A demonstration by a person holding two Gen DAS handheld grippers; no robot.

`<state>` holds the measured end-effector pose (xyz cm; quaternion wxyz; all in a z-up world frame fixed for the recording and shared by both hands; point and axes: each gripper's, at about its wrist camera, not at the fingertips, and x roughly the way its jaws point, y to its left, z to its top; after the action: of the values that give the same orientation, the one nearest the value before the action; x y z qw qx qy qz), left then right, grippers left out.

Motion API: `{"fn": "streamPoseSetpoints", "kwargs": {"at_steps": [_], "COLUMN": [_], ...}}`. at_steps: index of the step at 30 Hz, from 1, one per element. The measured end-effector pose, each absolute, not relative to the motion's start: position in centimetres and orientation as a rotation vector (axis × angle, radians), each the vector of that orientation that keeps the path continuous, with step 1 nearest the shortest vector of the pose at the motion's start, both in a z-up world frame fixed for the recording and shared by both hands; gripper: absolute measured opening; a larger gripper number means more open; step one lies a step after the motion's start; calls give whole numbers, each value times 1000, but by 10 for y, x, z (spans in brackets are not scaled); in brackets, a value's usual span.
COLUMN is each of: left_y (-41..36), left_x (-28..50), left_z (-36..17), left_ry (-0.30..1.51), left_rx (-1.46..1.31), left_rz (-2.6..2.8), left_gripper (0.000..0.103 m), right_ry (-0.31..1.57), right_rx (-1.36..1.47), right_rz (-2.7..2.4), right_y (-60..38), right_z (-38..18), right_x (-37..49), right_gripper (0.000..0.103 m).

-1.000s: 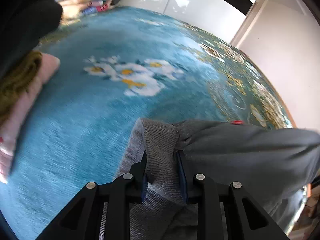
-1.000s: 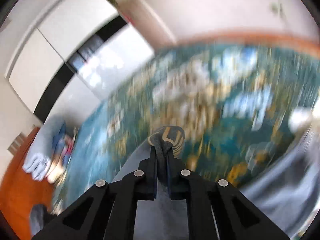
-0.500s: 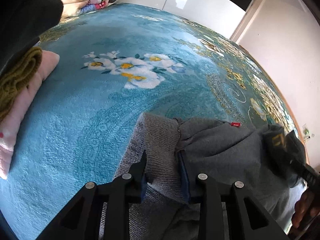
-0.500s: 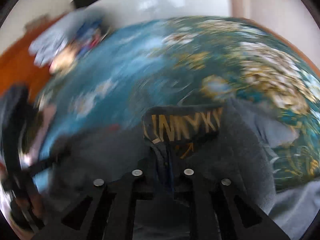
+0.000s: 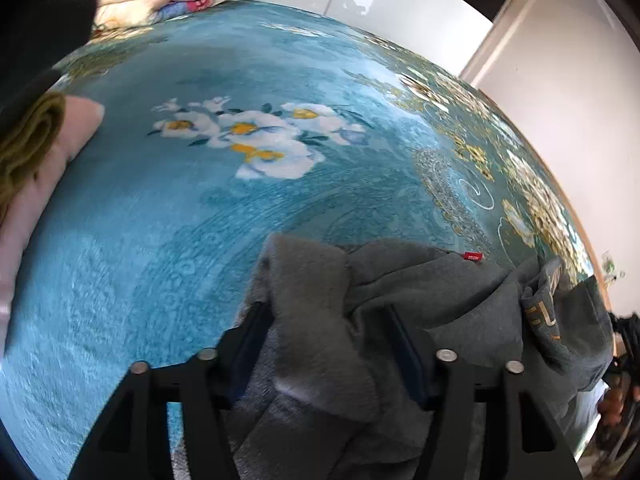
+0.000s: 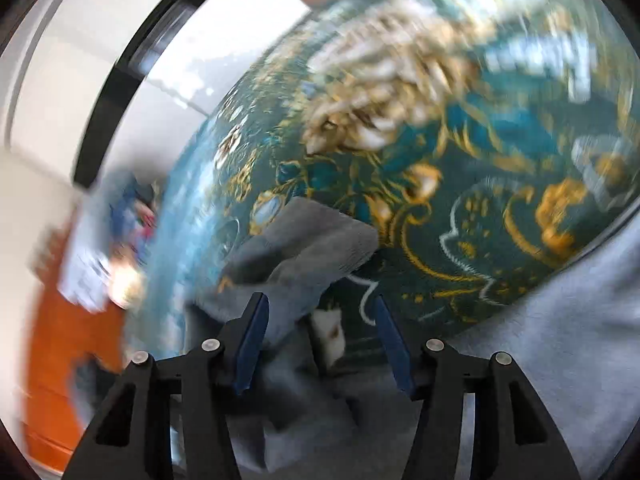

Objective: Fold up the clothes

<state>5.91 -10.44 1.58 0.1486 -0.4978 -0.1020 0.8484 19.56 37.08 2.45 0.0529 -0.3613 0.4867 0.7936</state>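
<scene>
One gray sweatshirt lies bunched on the blue flowered blanket, at 6 o'clock. Left claw sits wide around a fold; right claw is wide, holding nothing. Loose cloth could slide and undo the fold.

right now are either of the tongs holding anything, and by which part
Neither is gripping. The left tongs stand open, with a fold of the grey garment lying loose between them. The right tongs are open too, above the same garment.
</scene>
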Motion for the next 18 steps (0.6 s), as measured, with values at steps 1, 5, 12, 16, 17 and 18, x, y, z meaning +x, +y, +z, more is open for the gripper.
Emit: {"fn": "streamPoseSetpoints", "kwargs": {"at_steps": [1,5,12,16,17,18], "left_y": [-103,-113,-107,-100,-100,-102], "left_x": [57,48,38,37,37,36], "left_z": [16,18,17,36,43,51], "left_ry": [-280,-391,-416,-383,-383,-387], "left_rx": [-1438,-1458,-1484,-1374,-1333,-1291], "left_rz": [2435,2396,2378,2449,2475,2504], "left_gripper": [66,66,16,11,10,10], "right_ry": [1544,1674,1304,1099,1066,1036], "right_rx": [-1089,-1061,-1140,-925,-827,-758], "right_rz": [2395,2343,2372,2496,2500,2489], "right_y": [374,377,383,420,440,456], "right_z": [19,4,36,100,121,135], "right_x": [191,164,133,138,144,148], "right_gripper": [57,56,10,10,10,10]}}
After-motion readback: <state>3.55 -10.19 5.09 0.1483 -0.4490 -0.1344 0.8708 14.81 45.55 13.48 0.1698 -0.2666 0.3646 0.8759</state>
